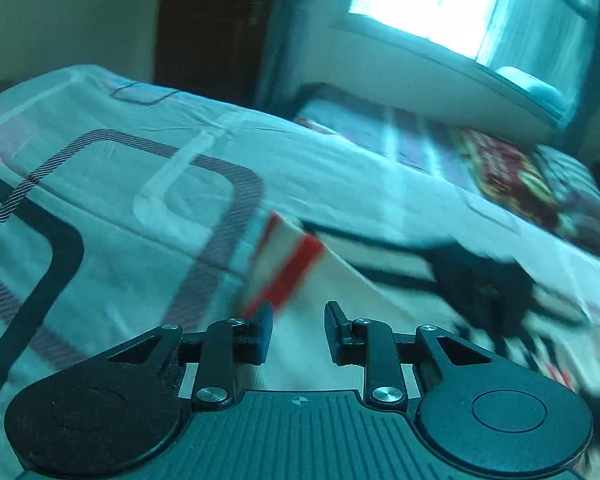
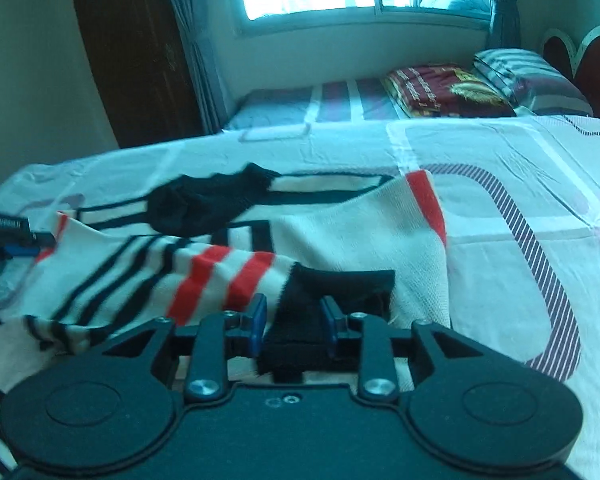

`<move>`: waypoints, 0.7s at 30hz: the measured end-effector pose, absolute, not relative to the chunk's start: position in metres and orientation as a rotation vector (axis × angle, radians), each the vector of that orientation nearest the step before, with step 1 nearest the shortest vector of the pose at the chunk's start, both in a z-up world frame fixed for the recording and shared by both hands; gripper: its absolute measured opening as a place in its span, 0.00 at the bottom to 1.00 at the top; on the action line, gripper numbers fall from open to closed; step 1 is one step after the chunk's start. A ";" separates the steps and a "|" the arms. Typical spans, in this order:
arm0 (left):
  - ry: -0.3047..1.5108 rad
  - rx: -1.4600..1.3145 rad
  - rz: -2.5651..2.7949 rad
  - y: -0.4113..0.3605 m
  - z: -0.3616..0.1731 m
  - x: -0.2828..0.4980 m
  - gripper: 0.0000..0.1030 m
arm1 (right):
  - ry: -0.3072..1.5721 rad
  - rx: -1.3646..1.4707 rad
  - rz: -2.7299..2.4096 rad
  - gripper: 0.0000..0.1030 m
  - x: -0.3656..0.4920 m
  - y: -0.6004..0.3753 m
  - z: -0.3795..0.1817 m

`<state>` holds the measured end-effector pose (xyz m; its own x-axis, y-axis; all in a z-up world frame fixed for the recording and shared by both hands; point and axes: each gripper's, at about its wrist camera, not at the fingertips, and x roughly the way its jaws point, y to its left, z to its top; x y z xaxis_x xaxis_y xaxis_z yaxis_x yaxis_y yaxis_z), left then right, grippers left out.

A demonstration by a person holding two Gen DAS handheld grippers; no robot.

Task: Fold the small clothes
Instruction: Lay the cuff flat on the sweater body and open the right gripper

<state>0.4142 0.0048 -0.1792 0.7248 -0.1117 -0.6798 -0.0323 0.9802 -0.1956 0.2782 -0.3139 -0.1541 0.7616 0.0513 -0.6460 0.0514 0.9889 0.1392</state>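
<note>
Motion blur smears the striped garment (image 1: pixel 292 264) in the left wrist view; its lower part is hidden behind the fingers.

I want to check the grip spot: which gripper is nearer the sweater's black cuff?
Right. The right gripper has the black cuff between its fingers; the left gripper hovers over cream fabric.

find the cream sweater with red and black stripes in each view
Left wrist: the sweater lies low centre, red-striped edge just above the left hand-held gripper.
Right wrist: it spreads across left and centre, ahead of the right hand-held gripper.
Shared landmark: the red patterned cloth under the window.
</note>
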 end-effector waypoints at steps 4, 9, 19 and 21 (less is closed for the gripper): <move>0.750 -0.112 -0.123 -0.015 -0.177 0.364 0.27 | 0.738 0.095 0.023 0.28 0.274 -0.300 -0.162; 0.781 -0.067 -0.106 -0.014 -0.207 0.344 0.26 | 0.756 0.073 0.010 0.27 0.276 -0.307 -0.177; 0.818 -0.068 -0.077 -0.028 -0.187 0.315 0.27 | 0.777 0.070 0.057 0.33 0.261 -0.304 -0.170; 0.852 -0.068 -0.058 -0.027 -0.198 0.311 0.27 | 0.781 0.061 0.065 0.33 0.257 -0.307 -0.175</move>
<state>0.3106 -0.0274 -0.1984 0.6570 -0.0788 -0.7498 0.0242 0.9962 -0.0836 0.2575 -0.3073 -0.1746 0.7082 0.0808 -0.7014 -0.0359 0.9963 0.0785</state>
